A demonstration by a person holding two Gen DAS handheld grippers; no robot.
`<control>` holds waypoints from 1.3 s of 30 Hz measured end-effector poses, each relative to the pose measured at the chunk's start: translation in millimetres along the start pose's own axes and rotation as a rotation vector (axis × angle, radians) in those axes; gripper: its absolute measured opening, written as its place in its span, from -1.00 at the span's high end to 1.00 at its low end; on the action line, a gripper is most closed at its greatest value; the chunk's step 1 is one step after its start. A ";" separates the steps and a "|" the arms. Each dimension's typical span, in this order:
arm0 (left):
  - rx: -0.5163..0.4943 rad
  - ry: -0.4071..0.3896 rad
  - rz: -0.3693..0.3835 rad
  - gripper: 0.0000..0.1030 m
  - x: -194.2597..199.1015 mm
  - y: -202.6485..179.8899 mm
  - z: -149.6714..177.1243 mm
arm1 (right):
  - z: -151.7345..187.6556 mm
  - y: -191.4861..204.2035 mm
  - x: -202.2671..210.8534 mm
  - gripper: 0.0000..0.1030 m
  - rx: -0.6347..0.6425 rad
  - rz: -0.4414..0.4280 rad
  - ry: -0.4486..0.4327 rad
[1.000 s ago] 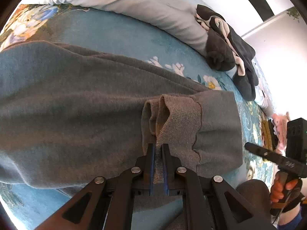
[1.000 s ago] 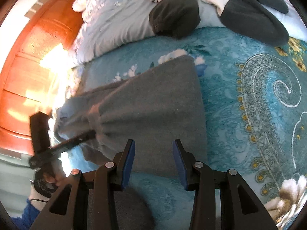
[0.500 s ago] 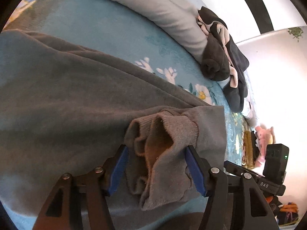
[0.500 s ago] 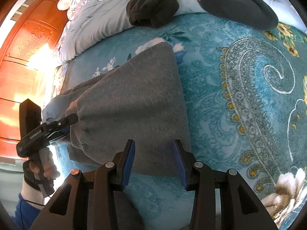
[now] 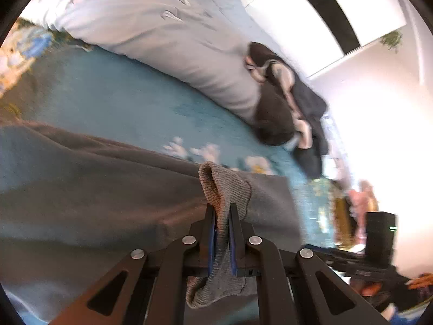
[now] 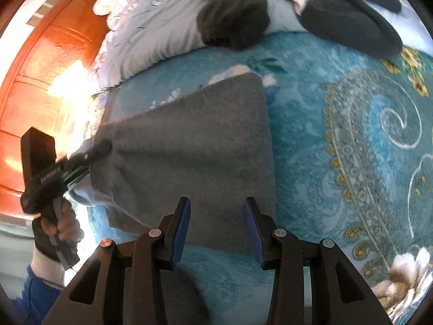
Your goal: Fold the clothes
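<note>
The left gripper [image 5: 222, 230] is clenched on the ribbed cuff [image 5: 226, 189] of the grey sweater [image 6: 194, 149], which lies on the teal bedspread [image 6: 338, 140]. The right gripper [image 6: 216, 230] hovers with jaws apart. The knit looks soft, limp; hems probably suit gripping best

Half a second ago my left gripper [image 5: 222, 218] stood open around the ribbed cuff [image 5: 226, 189] of the grey sweater [image 6: 194, 146]; now my jaws are closed on it again, and the cuff is lifted above the body of the sweater; my view has also tilted up.
</note>
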State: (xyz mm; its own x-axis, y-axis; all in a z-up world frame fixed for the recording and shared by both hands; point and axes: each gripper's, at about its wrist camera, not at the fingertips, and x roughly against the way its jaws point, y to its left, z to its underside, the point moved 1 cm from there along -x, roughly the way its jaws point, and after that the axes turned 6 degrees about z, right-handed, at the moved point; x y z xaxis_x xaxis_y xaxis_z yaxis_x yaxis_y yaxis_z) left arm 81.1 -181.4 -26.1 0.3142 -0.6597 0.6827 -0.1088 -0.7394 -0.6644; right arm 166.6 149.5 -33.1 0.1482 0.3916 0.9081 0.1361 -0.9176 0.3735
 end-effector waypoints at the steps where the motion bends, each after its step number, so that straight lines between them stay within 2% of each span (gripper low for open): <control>1: 0.012 0.031 -0.019 0.82 -6.5 6.1 1.7 | -1.0 1.7 -1.3 0.19 0.006 0.000 0.002; 3: 0.037 0.091 -0.055 0.82 -18.9 18.1 5.1 | -1.9 2.0 -6.5 0.19 0.007 0.009 0.014; 6: 0.084 0.098 -0.062 0.74 -24.0 31.4 13.5 | -0.6 -1.8 -19.1 0.19 -0.011 0.020 0.049; 11: 0.129 0.068 -0.043 0.56 -10.7 35.9 15.0 | 2.7 -7.9 -28.5 0.19 -0.026 0.029 0.074; 15: 0.132 0.052 -0.049 0.55 6.9 37.4 19.5 | 2.5 -12.3 -32.2 0.19 -0.043 0.033 0.083; 18: 0.149 -0.003 -0.076 0.54 33.1 38.9 25.4 | 4.2 -13.5 -29.8 0.19 -0.053 0.029 0.074; 19: 0.159 -0.044 -0.092 0.44 47.4 40.2 29.8 | 5.3 -13.6 -27.9 0.19 -0.056 0.028 0.067; 20: 0.169 -0.086 -0.107 0.22 61.7 41.6 34.2 | 6.4 -13.7 -25.9 0.19 -0.058 0.026 0.061; 21: 0.178 -0.129 -0.127 0.10 76.1 43.0 38.7 | 7.4 -13.8 -24.0 0.19 -0.061 0.025 0.054; 22: 0.187 -0.185 -0.187 -0.03 91.2 45.2 45.0 | 8.5 -13.9 -22.0 0.19 -0.064 0.024 0.048; 25: 0.247 -0.364 -0.382 -0.13 140.8 60.6 67.8 | 12.8 -15.3 -18.0 0.19 -0.073 0.020 0.036; 28: 0.375 -0.459 -0.480 -0.15 169.4 89.4 85.0 | 13.9 -13.7 -17.3 0.19 -0.067 0.026 0.034; 31: 0.527 -0.488 -0.404 -0.16 178.5 125.7 94.8 | 13.8 -11.7 -17.8 0.18 -0.055 0.031 0.036; 34: 0.647 -0.469 -0.378 -0.17 168.4 158.1 96.6 | 14.9 -8.9 -18.4 0.18 -0.048 0.037 0.038; 37: 0.699 -0.479 -0.382 -0.17 163.5 154.8 103.5 | 17.0 -9.9 -14.0 0.19 -0.052 0.033 0.034; 39: 0.655 -0.516 -0.394 -0.17 173.0 138.3 110.5 | 17.2 -11.5 -11.9 0.18 -0.056 0.034 0.032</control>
State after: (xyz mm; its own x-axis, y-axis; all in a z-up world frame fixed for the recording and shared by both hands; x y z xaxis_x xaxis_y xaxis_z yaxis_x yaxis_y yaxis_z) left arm 224.6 -382.9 -33.4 0.6139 -0.1180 0.7806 0.6017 -0.5702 -0.5594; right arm 180.1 156.6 -51.4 0.1206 0.3583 0.9258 0.0759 -0.9332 0.3513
